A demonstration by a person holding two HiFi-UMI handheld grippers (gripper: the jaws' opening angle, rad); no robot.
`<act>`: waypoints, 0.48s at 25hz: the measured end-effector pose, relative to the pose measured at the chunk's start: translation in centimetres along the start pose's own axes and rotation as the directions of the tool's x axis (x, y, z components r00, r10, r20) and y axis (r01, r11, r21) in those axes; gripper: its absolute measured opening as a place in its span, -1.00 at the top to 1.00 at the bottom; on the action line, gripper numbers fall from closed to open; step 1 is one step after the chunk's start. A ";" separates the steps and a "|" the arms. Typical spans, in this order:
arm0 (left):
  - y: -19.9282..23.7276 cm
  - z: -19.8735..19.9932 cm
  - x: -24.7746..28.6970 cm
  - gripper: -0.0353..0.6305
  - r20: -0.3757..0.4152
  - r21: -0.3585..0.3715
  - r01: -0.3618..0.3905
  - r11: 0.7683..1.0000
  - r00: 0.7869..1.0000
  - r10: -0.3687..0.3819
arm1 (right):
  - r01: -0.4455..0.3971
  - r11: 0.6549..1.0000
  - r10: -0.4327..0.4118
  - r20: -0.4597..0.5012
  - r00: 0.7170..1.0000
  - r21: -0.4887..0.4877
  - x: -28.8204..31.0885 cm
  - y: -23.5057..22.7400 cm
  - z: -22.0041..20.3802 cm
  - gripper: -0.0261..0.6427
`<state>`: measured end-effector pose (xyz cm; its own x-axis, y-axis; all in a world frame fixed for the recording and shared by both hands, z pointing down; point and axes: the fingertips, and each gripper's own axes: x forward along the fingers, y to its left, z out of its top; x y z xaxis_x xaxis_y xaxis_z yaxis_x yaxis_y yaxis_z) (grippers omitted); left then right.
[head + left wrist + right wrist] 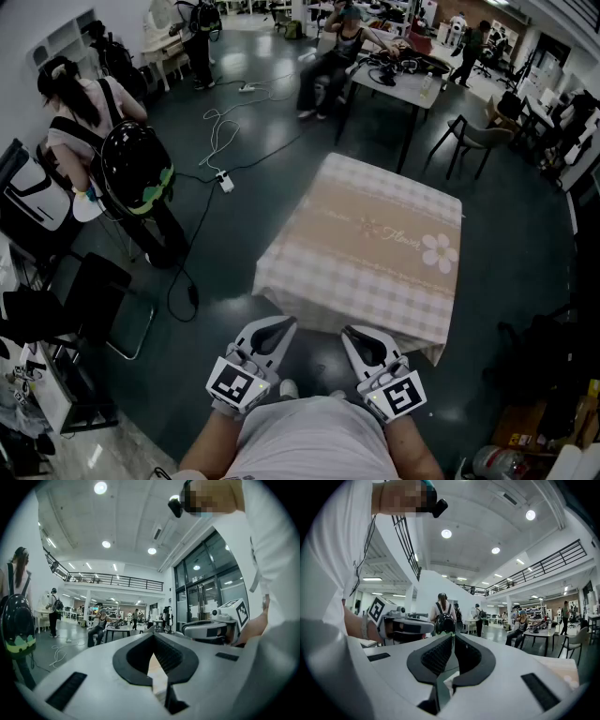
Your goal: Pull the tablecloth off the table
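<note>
Dark, glossy floor (272, 216) fills most of the head view, and on it stands the counter, hidden entirely under a beige-and-white checked tablecloth (366, 253) with a daisy printed near its right side. The cloth lies flat and untouched, so the pull has not begun. Its long axis runs away from the person, slanting slightly right, and its near hem hangs across directly ahead of both tools.

The left hand-held gripper (284, 323) and the right hand-held gripper (350, 331) are held level close to the person's body, both pointing at that hem. Each has its jaws pressed together on nothing (the gripper views show only cloth and floor through the slit). Neither looks clearly nearer. My guess is that both must open, then reach forward and down to the hem.
</note>
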<state>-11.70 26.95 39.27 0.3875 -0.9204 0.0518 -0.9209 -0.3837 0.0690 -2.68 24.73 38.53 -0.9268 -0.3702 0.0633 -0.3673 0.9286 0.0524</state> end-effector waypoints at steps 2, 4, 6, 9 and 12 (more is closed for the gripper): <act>1.0 0.0 -0.5 0.86 0.003 -0.003 0.009 1.000 1.000 -0.009 | 0.010 1.000 -0.010 -0.003 1.000 -0.003 0.8 0.5 -0.1 0.81; 1.8 -0.2 -1.0 0.86 0.002 -0.007 0.013 1.000 1.000 -0.013 | 0.018 1.000 -0.018 -0.006 1.000 -0.007 1.6 0.9 -0.1 0.81; 2.5 -0.2 -1.3 0.86 -0.001 -0.008 0.017 1.000 1.000 -0.017 | 0.023 1.000 -0.023 -0.011 1.000 -0.009 2.2 1.3 -0.2 0.81; 3.0 -0.3 -1.4 0.86 -0.003 -0.014 0.035 0.999 0.999 -0.036 | 0.031 1.000 -0.031 -0.021 0.999 0.004 2.9 2.0 -0.4 0.81; 3.2 -0.6 -1.6 0.86 -0.010 -0.006 0.066 0.998 0.998 -0.066 | 0.049 0.997 -0.049 -0.001 0.999 0.054 3.1 2.4 -0.4 0.81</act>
<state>-15.24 27.19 40.05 0.4477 -0.8923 0.0573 -0.8931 -0.4430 0.0782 -6.37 25.75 39.26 -0.9075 -0.4155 0.0613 -0.4162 0.9093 0.0015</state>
